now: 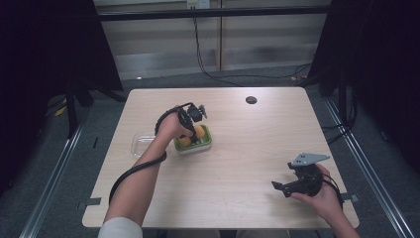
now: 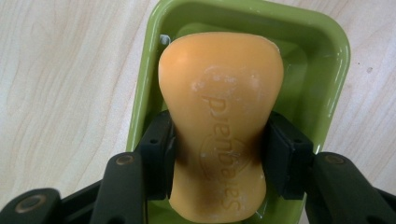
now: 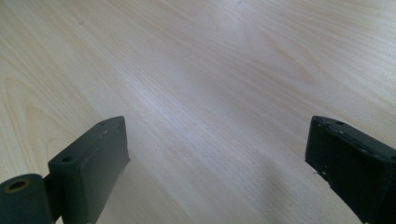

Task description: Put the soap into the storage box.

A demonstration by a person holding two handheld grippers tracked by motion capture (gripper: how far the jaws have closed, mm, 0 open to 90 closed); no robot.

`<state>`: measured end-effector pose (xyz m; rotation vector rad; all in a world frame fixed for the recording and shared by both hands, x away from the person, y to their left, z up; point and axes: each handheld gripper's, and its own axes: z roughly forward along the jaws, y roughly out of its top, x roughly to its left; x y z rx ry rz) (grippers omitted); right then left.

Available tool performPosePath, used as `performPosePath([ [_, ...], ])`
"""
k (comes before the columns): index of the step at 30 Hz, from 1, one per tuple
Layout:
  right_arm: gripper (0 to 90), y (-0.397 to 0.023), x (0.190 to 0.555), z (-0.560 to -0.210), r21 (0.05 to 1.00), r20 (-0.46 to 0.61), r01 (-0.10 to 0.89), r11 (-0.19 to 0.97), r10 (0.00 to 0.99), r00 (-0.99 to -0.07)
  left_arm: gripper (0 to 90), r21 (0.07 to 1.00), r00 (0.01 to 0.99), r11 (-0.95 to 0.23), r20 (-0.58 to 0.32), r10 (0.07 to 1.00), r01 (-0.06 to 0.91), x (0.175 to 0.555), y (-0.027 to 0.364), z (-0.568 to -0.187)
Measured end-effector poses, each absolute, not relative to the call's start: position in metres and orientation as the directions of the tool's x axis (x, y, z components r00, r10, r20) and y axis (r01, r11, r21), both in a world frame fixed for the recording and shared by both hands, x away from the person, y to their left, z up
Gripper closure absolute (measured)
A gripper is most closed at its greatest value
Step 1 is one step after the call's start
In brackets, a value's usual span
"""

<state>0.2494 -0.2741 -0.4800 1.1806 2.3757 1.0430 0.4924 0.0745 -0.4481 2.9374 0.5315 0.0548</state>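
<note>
An orange bar of soap [image 2: 223, 116] with stamped lettering lies in a green soap dish [image 2: 327, 56]. My left gripper [image 2: 219, 154] is shut on the soap's narrow waist, both black pads pressed against its sides. From above, the left gripper [image 1: 190, 128] points down into the green dish [image 1: 205, 145] at the table's middle left, with the orange soap [image 1: 199, 131] showing beside it. My right gripper [image 1: 283, 187] rests near the front right of the table, held level in a hand. In its own view the right gripper [image 3: 217, 154] stands open over bare wood.
A clear plastic lid or tray [image 1: 140, 142] lies just left of the green dish. A small black disc [image 1: 251, 99] sits near the table's far edge. Cables trail on the floor beyond the light wooden table [image 1: 247, 158].
</note>
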Motion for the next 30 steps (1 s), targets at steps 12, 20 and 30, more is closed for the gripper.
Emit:
performPosePath([
  [12,5.6,-0.274,0.250,-0.480,0.714,0.061,0.573,0.402,0.779,-0.623,48.9,0.179,0.927,-0.913,0.012,0.374,0.366,0.493,0.075,-0.450],
  [20,5.5,-0.274,0.250,-0.481,0.715,0.060,0.572,0.403,0.779,-0.624,48.6,0.208,0.923,-0.903,0.005,0.385,0.375,0.493,0.075,-0.444],
  [30,5.5,-0.273,0.250,-0.481,0.712,0.059,0.575,0.403,0.781,-0.621,44.8,0.229,0.913,-0.889,0.007,0.408,0.396,0.492,0.078,-0.437],
])
